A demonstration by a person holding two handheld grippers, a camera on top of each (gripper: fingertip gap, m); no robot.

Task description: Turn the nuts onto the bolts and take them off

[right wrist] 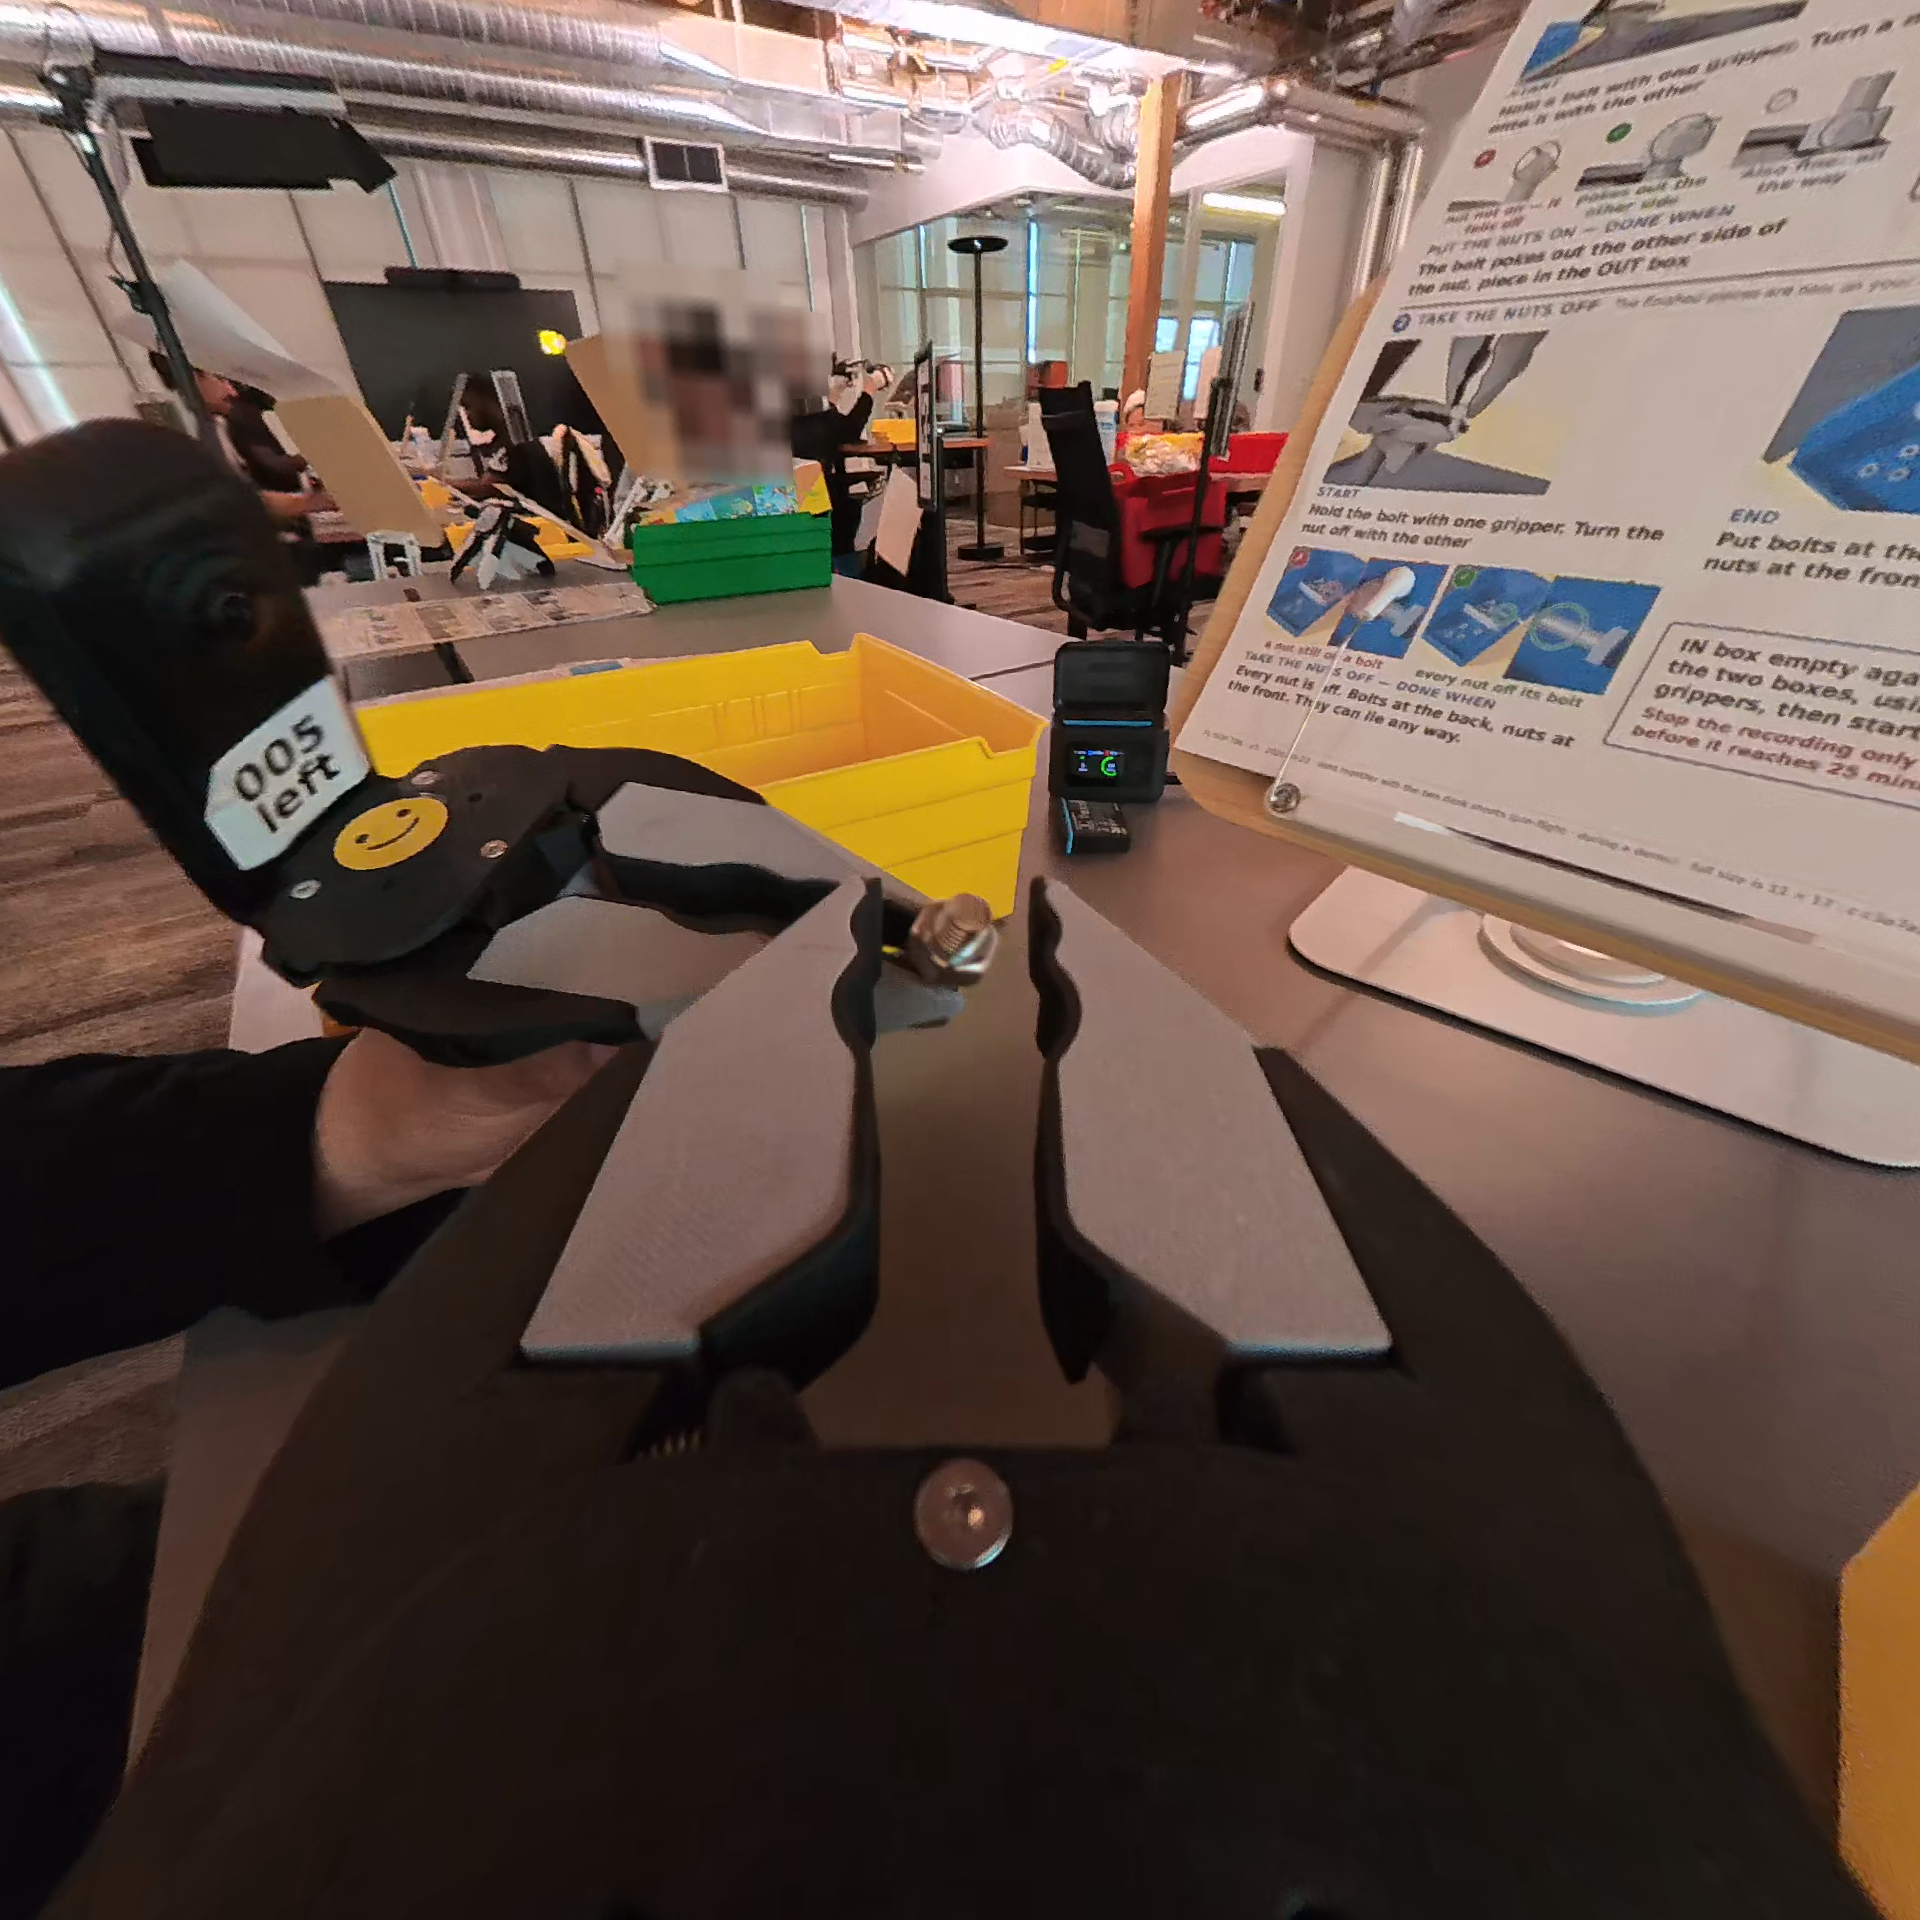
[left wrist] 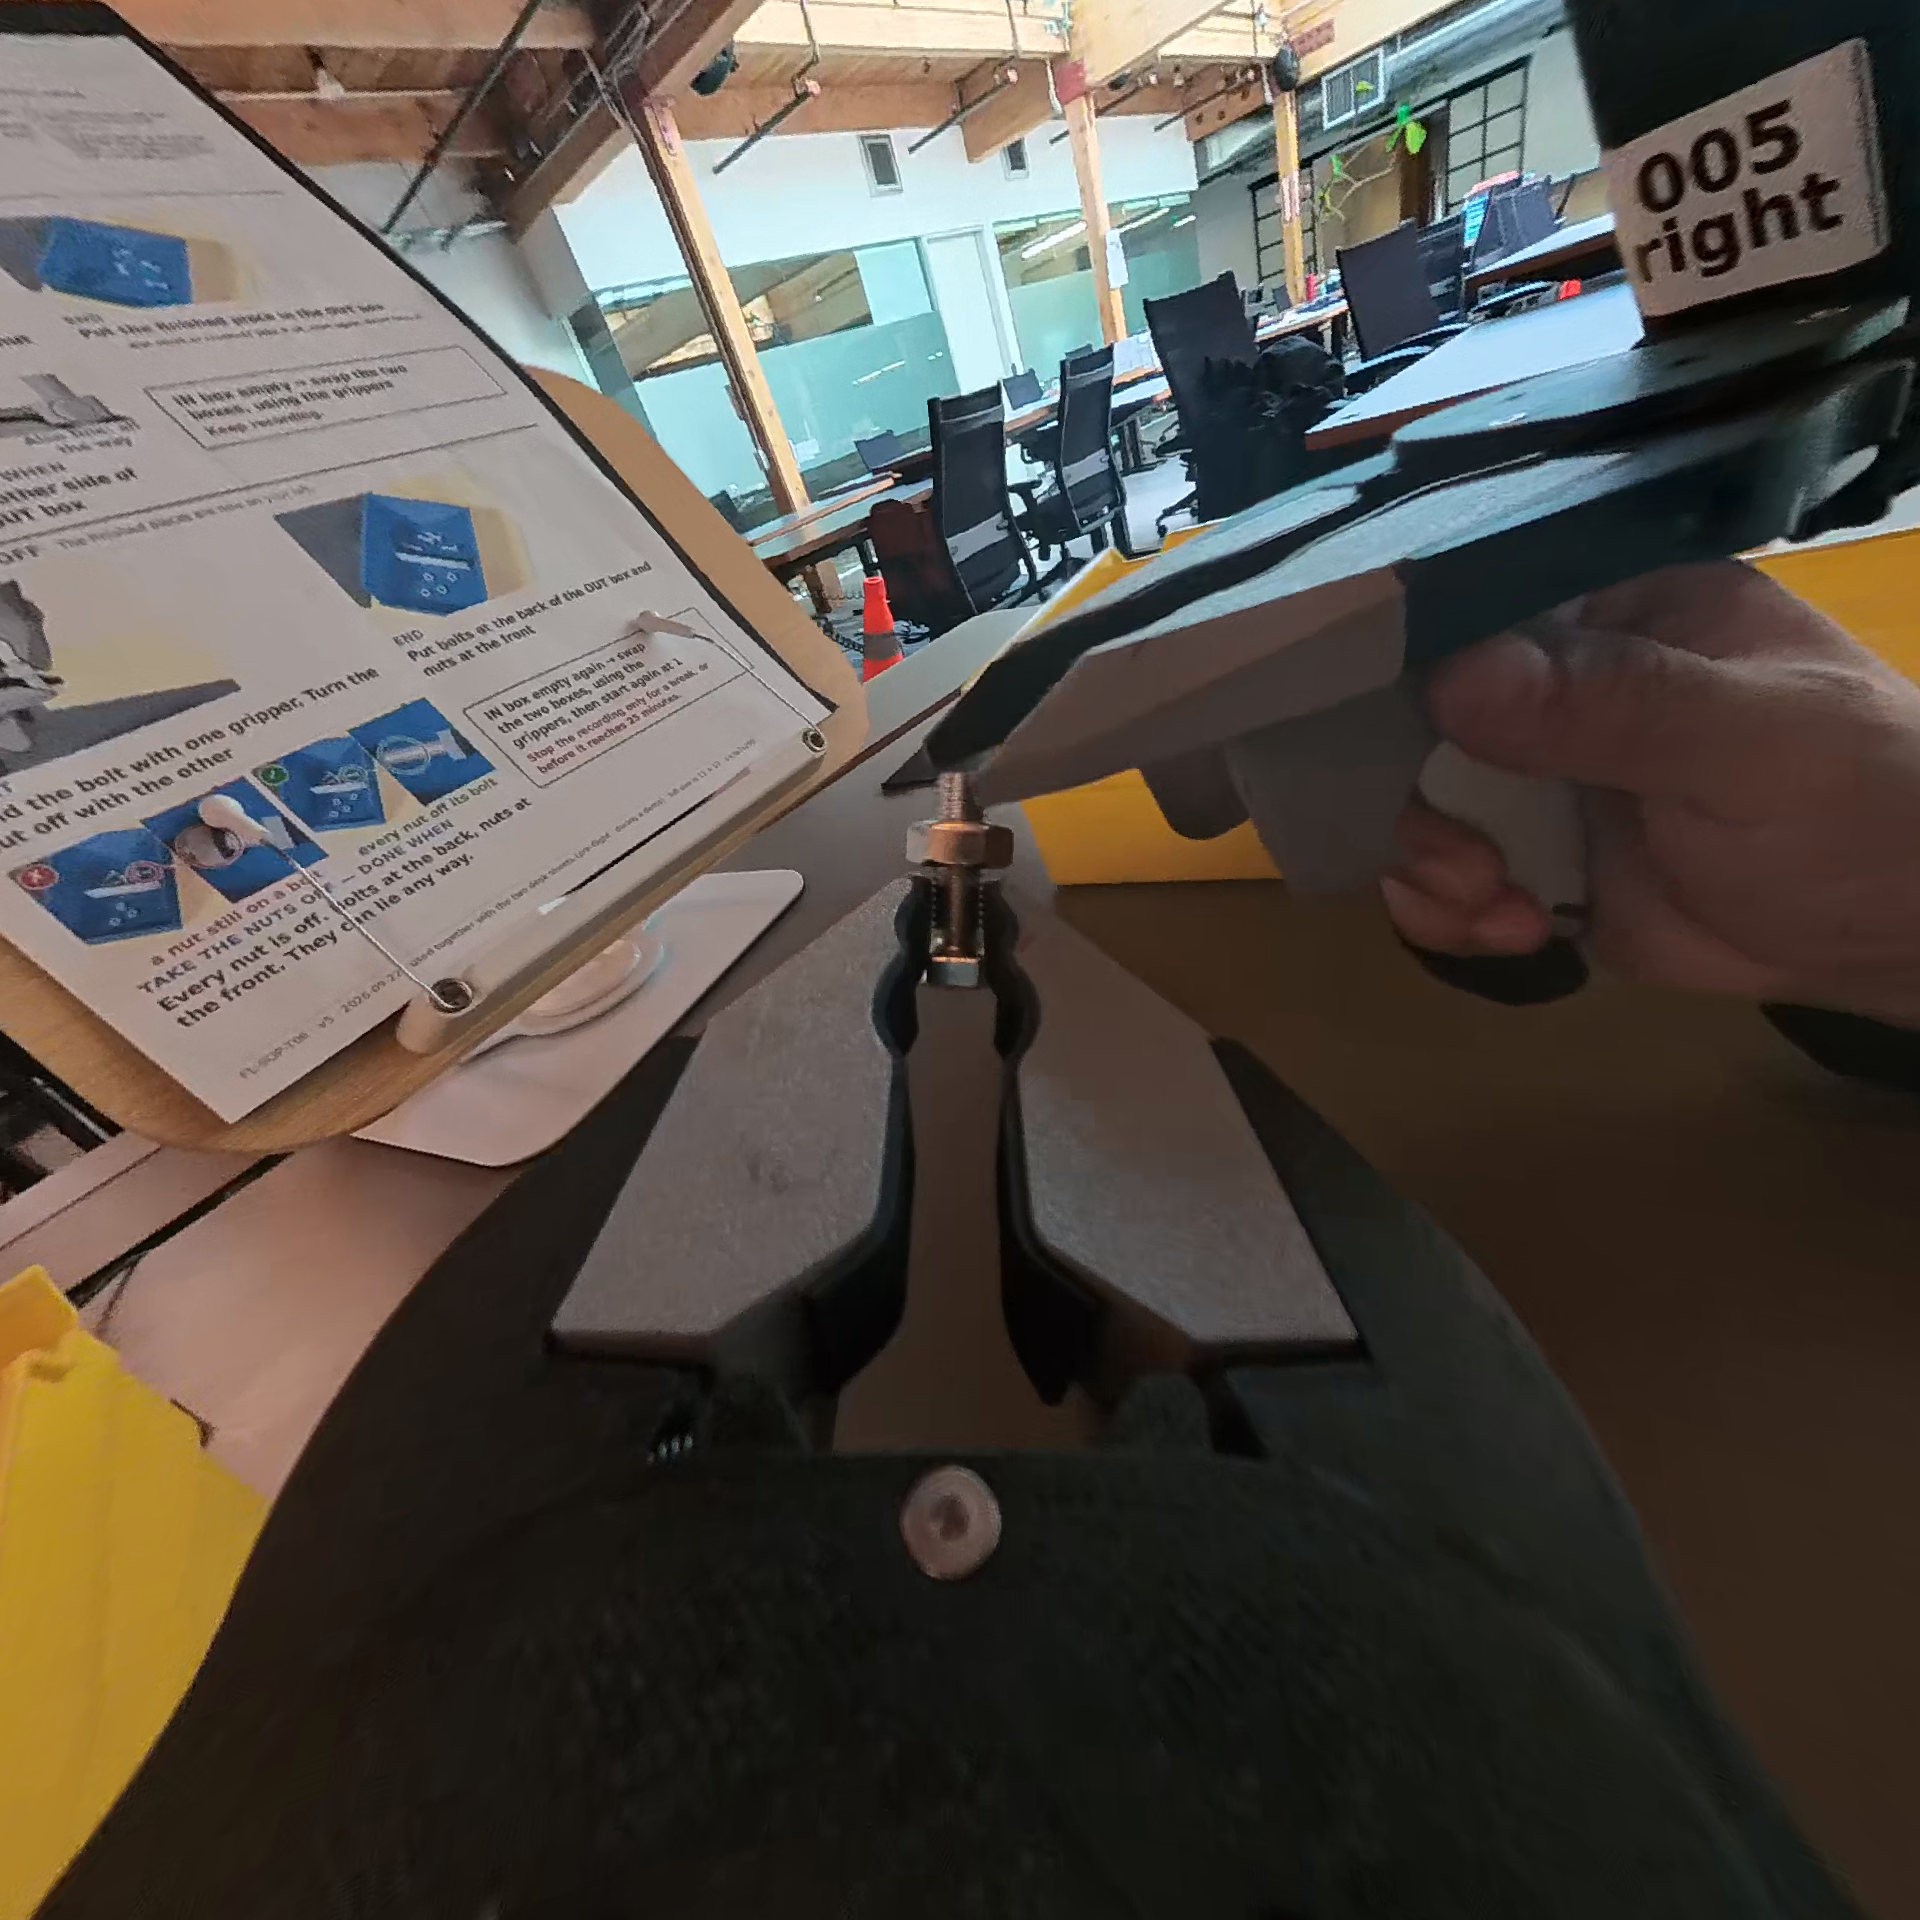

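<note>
My left gripper [left wrist: 956,920] is shut on the lower shank of a steel bolt [left wrist: 954,940], held above the dark table [left wrist: 1403,1195]. A hex nut [left wrist: 958,844] sits on the thread just beyond the fingertips, and a short thread end pokes out past it. My right gripper [left wrist: 951,769] comes in from the right, held by a hand, with its tips at the bolt's end. In the right wrist view, my right gripper [right wrist: 951,935] is open, its jaws on either side of the nut [right wrist: 954,940]. The left gripper [right wrist: 914,987] reaches in from the left.
A yellow bin [right wrist: 727,717] stands behind the grippers, another yellow bin [left wrist: 1143,842] on the right, and a third [left wrist: 83,1558] at the lower left. An instruction sheet on a wooden stand [left wrist: 312,623] rises close by. A small black device [right wrist: 1107,727] sits beside it. Less than 4 cm separates the two grippers' tips.
</note>
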